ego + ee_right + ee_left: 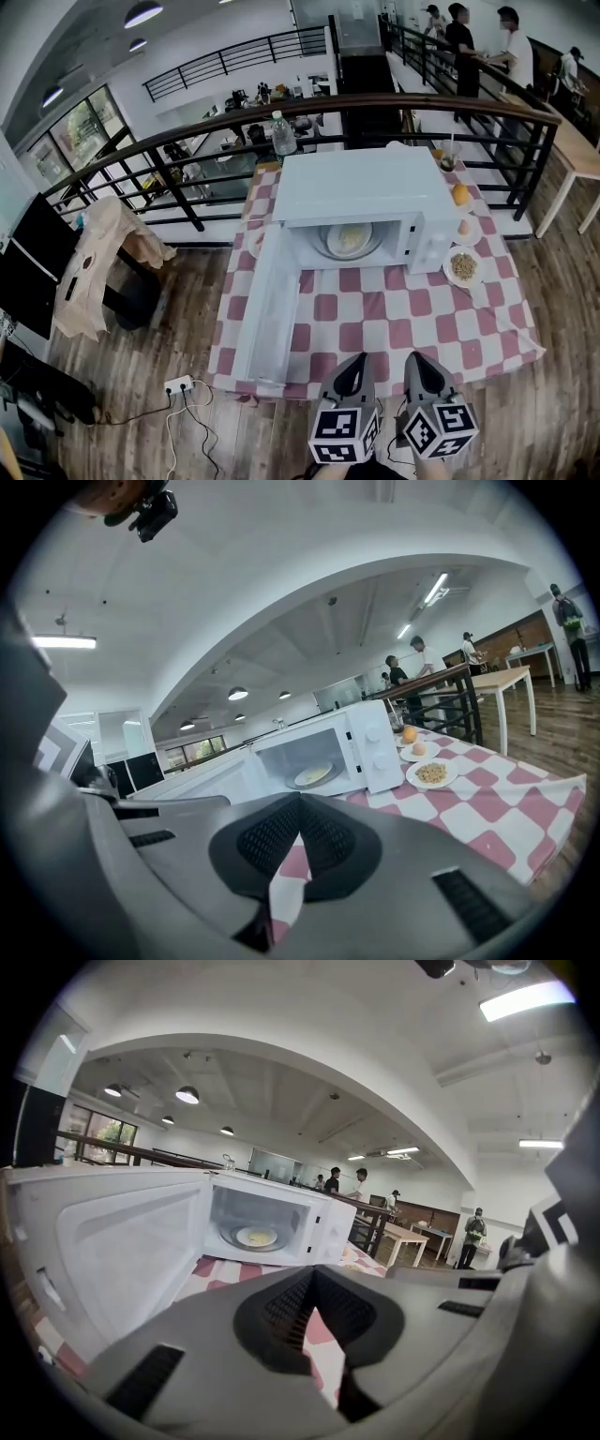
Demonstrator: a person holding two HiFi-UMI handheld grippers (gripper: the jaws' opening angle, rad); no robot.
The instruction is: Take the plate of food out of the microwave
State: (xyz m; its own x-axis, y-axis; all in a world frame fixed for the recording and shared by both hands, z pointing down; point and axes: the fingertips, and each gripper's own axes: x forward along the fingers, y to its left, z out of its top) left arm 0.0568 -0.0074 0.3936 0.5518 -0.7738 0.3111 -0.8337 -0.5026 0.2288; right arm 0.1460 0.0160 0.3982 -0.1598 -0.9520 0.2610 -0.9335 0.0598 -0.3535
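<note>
Sitting untouched inside the open white microwave (361,183) is the round food plate (349,240); left gripper (355,362), right gripper (418,360) (jaws pressed together) empty.

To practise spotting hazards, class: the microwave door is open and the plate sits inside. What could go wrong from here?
The open door juts toward the left gripper, which could knock it reaching in. The plate of food lies back inside the microwave; a grip on one rim might tilt it and spill. A small dish beside the microwave could be bumped by the right gripper.
</note>
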